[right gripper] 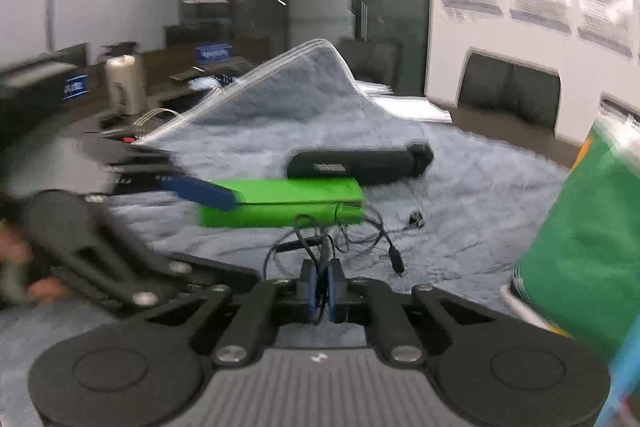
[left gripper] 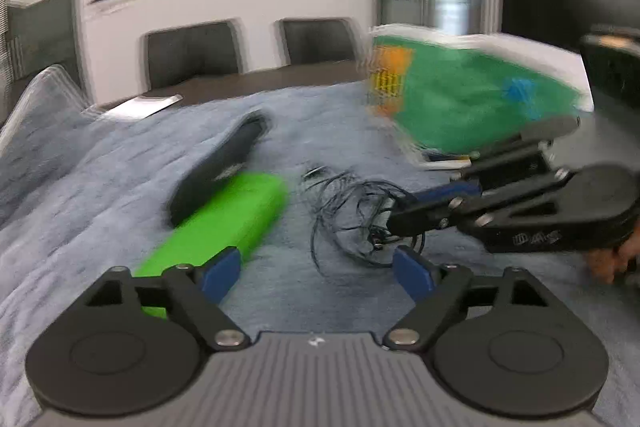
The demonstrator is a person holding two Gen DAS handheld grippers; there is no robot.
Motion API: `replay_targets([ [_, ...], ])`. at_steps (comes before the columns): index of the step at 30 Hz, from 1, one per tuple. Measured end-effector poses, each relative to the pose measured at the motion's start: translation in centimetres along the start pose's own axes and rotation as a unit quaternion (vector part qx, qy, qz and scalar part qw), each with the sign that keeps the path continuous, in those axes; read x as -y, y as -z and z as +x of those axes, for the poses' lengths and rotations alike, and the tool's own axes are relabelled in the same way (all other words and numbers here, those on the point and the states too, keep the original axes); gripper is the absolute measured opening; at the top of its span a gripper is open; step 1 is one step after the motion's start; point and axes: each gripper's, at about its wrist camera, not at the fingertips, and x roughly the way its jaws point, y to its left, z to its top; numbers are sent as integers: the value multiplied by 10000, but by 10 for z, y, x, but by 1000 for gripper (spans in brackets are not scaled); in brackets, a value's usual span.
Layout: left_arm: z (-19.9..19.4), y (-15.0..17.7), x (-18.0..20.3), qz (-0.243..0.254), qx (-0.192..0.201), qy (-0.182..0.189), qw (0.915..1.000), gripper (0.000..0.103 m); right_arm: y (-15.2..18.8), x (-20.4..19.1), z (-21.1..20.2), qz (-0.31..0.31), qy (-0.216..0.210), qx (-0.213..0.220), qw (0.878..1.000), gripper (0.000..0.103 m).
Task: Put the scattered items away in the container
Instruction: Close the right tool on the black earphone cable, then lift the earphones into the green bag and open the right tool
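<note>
Right claw point(right gripper: 320, 293) is clamped tight, blue pads together w/ thin black strands of the tangled cable point(right gripper: 340, 231) pinched between them. Rest of the cable trails fwd from the pads onto the grey-blue fluffy blanket point(right gripper: 460, 195), one plug end lying just ahead and to the right. In the left wrist view the same claw comes in from the right edge, tip buried in the cable heap point(left gripper: 352, 211), a bit of a hand point(left gripper: 608, 259) behind it.

Left claw point(left gripper: 316, 273) stands wide apart, nothing between the blue pads, only blanket point(left gripper: 80, 187) below. Its left pad sits just beside the near end of the bright green box point(left gripper: 232, 223); can't tell if they touch, too blurred.

Green box point(right gripper: 288, 203) lies flat on the blanket, cable heap just beside one end. A black oblong device point(right gripper: 360, 163) lies right behind the box, alongside and touching it or nearly so.

Green-lined container w/ white rim point(left gripper: 472, 99) sits at the far right of the blanket, tilted, opening toward the items, apart from the box. In the right wrist view it fills the right edge point(right gripper: 592, 247).

Blanket covers the dark surface point(right gripper: 500, 123); one corner stands up in a peak at the far left. Chairs point(left gripper: 192, 51) behind. Both views motion-blurred.
</note>
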Motion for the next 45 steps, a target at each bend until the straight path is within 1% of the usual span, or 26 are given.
replay_targets([
  [2, -10, 1, 18, 428, 276, 488, 9975, 88, 4, -5, -35, -137, -83, 5, 9999, 5],
  [3, -14, 1, 27, 700, 404, 681, 9944, 93, 7, -6, -50, -170, -56, -29, 9998, 5],
  [5, -16, 2, 49, 1398, 593, 902, 9843, 103, 15, -6, -75, -242, 61, -123, 9996, 5],
  [6, -13, 2, 57, 1642, 581, 985, 9798, 103, 19, -4, -84, -255, 112, -180, 9994, 5],
  [9, 6, -2, 66, 1938, 284, 1372, 9710, 103, 34, 4, -95, -248, 172, -414, 9987, 10],
  [10, 14, -4, 66, 1924, 166, 1461, 9702, 103, 39, 9, -92, -95, 240, -536, 9982, 23],
  [12, 35, -9, 64, 1768, -131, 1475, 9730, 103, 48, 18, -82, 312, 317, -780, 9960, 35],
  [13, 44, -8, 64, 1698, -272, 1408, 9750, 103, 52, 20, -79, 457, 313, -808, 9952, 35],
  [14, 53, -8, 61, 1538, -431, 1380, 9775, 99, 55, 21, -74, 554, 305, -800, 9948, 35],
  [15, 59, -9, 56, 1355, -568, 1511, 9775, 89, 57, 21, -70, 643, 330, -748, 9946, 35],
  [16, 63, -11, 49, 1135, -674, 1715, 9763, 85, 59, 23, -67, 730, 375, -713, 9941, 35],
  [19, 63, -11, 44, 690, -739, 2034, 9739, 73, 60, 32, -54, 1063, 407, -605, 9917, 37],
  [20, 60, -11, 45, 685, -688, 2115, 9726, 57, 59, 35, -51, 1090, 464, -576, 9913, 32],
  [21, 58, -11, 49, 731, -659, 2185, 9709, 34, 61, 36, -52, 1052, 517, -574, 9914, 27],
  [22, 56, -13, 54, 802, -628, 2202, 9701, 25, 60, 36, -50, 993, 580, -546, 9919, 15],
  [23, 53, -14, 59, 866, -546, 2148, 9713, 11, 58, 36, -50, 947, 623, -501, 9923, 13],
  [26, 45, -24, 65, 770, -382, 2110, 9737, 7, 50, 39, -64, 1011, 707, -211, 9921, 7],
  [29, 24, -53, 71, 769, 127, 1993, 9768, 5, 25, 43, -91, 913, 990, 273, 9905, 6],
  [30, 13, -70, 75, 868, 337, 2001, 9753, 5, 12, 45, -107, 856, 1110, 513, 9888, 6],
  [33, -15, -123, 89, 1106, 1042, 2006, 9678, 5, -30, 53, -159, 707, 1545, 1306, 9768, 6],
  [34, -22, -144, 94, 1129, 1290, 1999, 9647, 5, -45, 57, -172, 615, 1770, 1471, 9712, 6],
  [36, -24, -189, 102, 1056, 1522, 2180, 9582, 5, -71, 70, -194, 503, 2237, 1663, 9591, 6],
  [38, -18, -223, 108, 991, 1723, 2268, 9534, 5, -91, 88, -204, 491, 2605, 1631, 9503, 6],
  [39, -10, -241, 113, 946, 1818, 2170, 9544, 5, -101, 100, -204, 436, 2721, 1480, 9498, 6],
  [41, 11, -265, 121, 950, 1717, 2216, 9552, 5, -113, 126, -200, 562, 2935, 1199, 9467, 6],
  [45, 72, -286, 136, 891, 1238, 1896, 9699, 6, -118, 193, -159, 902, 3116, 304, 9454, 7],
])
